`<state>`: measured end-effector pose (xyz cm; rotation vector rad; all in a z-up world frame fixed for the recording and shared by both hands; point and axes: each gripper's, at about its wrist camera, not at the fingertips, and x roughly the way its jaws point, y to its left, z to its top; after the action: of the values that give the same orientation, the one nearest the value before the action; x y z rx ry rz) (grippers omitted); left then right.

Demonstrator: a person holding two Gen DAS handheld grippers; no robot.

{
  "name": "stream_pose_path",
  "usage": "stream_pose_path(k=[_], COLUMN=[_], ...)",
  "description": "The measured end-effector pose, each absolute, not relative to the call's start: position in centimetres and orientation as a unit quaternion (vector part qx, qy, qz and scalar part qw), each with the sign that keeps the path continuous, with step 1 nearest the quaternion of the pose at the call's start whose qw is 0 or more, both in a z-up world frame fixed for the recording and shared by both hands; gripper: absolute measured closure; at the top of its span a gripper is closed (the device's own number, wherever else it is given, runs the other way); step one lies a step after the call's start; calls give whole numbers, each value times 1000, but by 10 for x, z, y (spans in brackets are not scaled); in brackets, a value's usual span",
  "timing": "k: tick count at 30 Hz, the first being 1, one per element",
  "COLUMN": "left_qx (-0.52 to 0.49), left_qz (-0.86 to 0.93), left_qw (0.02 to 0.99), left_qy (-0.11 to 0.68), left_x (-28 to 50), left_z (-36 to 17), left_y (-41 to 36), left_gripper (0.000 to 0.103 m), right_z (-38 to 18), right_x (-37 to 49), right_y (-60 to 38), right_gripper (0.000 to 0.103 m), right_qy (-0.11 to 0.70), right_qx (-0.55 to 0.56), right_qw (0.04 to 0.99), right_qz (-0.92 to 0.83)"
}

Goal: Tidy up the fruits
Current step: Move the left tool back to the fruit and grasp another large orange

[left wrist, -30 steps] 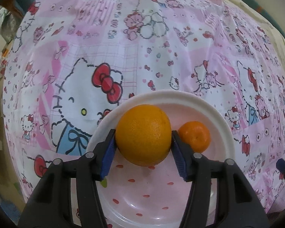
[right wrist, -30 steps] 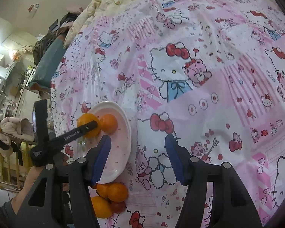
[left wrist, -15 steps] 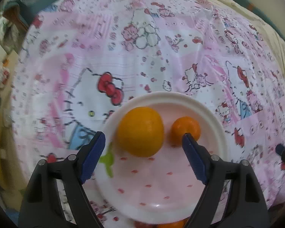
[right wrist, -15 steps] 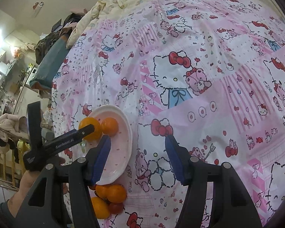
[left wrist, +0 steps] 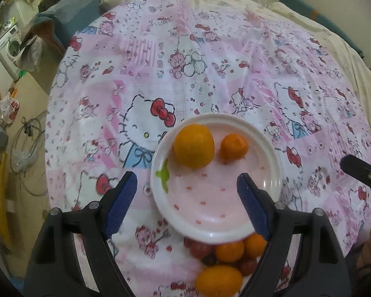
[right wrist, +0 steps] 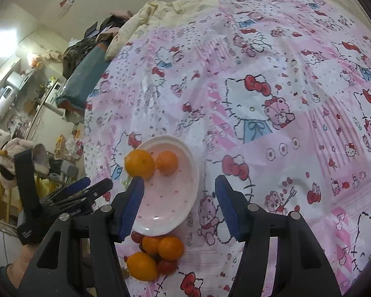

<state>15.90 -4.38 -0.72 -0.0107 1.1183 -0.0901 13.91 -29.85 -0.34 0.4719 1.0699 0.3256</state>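
Left tongs (left wrist: 186, 191) wide, empty, hovering above near half of plate (left wrist: 272, 153). Right tongs (right wrist: 179, 203) wide, empty. On plate: large orange (left wrist: 194, 146), small orange (left wrist: 234, 146), just apart at far side. Loose fruit pile (left wrist: 226, 262) on bed cover (left wrist: 210, 61) against plate's near rim.

Risk: the round fruit could roll off the soft cover if the next grab nudges the pile.
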Motion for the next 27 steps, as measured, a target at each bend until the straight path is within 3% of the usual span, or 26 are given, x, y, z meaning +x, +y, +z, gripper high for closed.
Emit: stream_pose_path(k=[8,27], left_qx=[3,-76], left_qz=[-24,-14], left_qw=[870,844], left_qy=[492,531], left_x=[117,81], left_z=[9,-24], left_y=[-28,0], left_gripper=[23,23], right_z=[-1,-44], right_x=[123,89], right_y=[-285,-279], right_gripper=[41,41], right_qy=[507,548], right_qx=[214,207], right_qw=[818,797], right_qz=[168,144])
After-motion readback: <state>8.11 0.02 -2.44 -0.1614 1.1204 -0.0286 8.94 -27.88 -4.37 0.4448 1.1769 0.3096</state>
